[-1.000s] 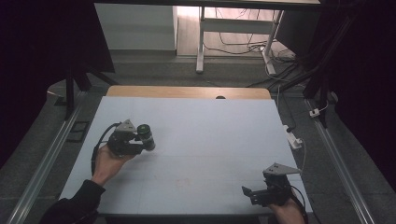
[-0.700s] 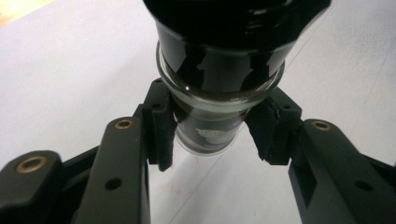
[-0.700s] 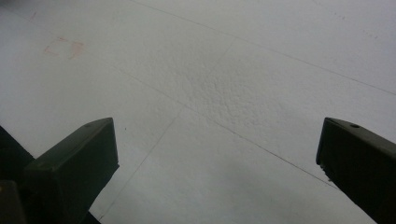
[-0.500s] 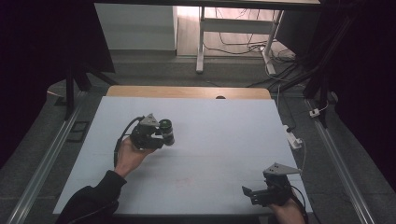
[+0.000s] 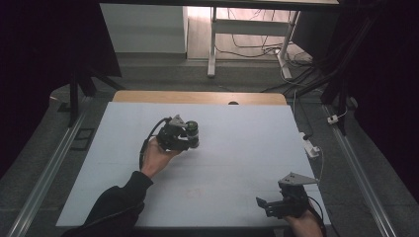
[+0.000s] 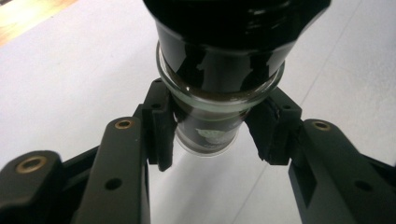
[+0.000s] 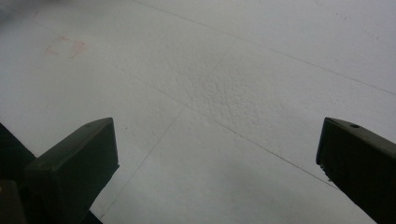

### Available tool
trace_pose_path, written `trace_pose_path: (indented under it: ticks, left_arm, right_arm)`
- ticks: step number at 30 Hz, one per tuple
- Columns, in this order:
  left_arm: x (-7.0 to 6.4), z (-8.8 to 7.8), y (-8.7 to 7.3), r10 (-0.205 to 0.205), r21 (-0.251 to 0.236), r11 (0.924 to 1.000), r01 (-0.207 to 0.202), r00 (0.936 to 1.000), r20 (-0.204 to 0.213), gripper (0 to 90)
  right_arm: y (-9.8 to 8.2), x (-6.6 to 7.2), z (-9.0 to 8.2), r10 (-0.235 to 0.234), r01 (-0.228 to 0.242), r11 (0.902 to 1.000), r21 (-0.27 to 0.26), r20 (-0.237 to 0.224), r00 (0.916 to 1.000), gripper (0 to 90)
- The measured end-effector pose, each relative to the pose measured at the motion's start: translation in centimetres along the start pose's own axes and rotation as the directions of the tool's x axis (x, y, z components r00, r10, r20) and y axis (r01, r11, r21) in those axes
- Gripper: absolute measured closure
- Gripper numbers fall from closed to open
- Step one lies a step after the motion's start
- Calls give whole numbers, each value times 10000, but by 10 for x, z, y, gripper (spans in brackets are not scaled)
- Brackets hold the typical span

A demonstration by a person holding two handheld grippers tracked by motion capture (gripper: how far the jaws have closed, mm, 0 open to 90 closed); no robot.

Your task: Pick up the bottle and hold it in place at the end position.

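Observation:
A small glass jar (image 5: pixel 192 133) with dark contents and a black cap sits between the jaws of my left gripper (image 5: pixel 188 138), held by a hand over the middle-left of the white table (image 5: pixel 237 128). In the left gripper view the jar (image 6: pixel 219 74) fills the top, and both black pads (image 6: pixel 161 130) press on its narrow glass end, so my left gripper (image 6: pixel 210 135) is shut on it. My right gripper (image 5: pixel 264 203) rests at the table's near right corner. Its jaws stand wide apart over bare white surface in the right gripper view (image 7: pixel 217 158).
A wooden strip (image 5: pixel 197 97) runs along the table's far edge. A white plug with a cable (image 5: pixel 311 147) lies at the right edge. Metal rails (image 5: pixel 49 168) flank both sides. A faint red mark (image 7: pixel 65 46) shows on the surface near the front.
The left hand has carried the jar to the right and slightly farther from the person, toward the table's middle. The right gripper has stayed where it was.

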State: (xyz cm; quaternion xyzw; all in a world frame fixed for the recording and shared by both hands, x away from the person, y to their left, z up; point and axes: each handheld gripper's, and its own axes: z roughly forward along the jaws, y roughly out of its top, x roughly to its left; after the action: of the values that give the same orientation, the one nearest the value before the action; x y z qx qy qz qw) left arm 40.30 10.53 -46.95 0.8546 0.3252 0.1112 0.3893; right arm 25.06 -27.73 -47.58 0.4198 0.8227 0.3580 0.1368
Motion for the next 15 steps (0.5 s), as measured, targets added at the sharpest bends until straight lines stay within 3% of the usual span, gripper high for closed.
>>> trace_pose_path:
  ticks: [15]
  left_arm:
    - [5, 32, 2, -41, 260, 9996, 49, 9995, -322, 536]
  right_arm:
    - [0, 0, 0, -28, 28, 10000, 8, -7, 10000, 0]
